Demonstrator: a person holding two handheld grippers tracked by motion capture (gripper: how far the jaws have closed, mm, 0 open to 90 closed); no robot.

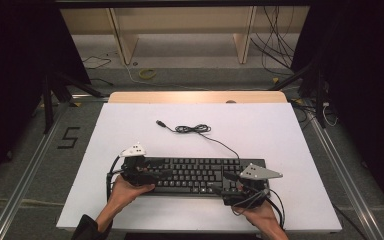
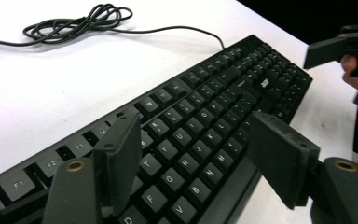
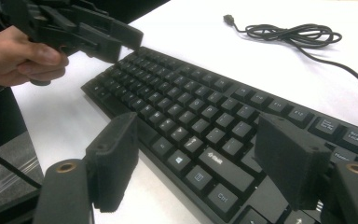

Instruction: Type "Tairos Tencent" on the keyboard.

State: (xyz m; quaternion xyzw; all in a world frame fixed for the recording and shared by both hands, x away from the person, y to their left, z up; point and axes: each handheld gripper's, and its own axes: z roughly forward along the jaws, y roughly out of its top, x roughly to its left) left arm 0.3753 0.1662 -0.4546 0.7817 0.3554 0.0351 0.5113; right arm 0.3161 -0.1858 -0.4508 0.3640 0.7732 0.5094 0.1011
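The flat black plastic keyboard (image 1: 200,175) lies along the near edge of the white worktop (image 1: 130,130), its thin black coiled cable (image 1: 192,129) trailing behind. Both left tongs (image 2: 200,163) and right tongs (image 3: 205,163) stand spread, pinching nothing. Closing carelessly could press keys or skid the keyboard toward the worktop's near edge. The hands hide its near corners, and the key legends are mostly too blurred to read.

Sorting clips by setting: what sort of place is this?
Probably a lab recording bay, not an office: a white table holding just a black keyboard, metal floor rails, loose cables and a floor marker "5".
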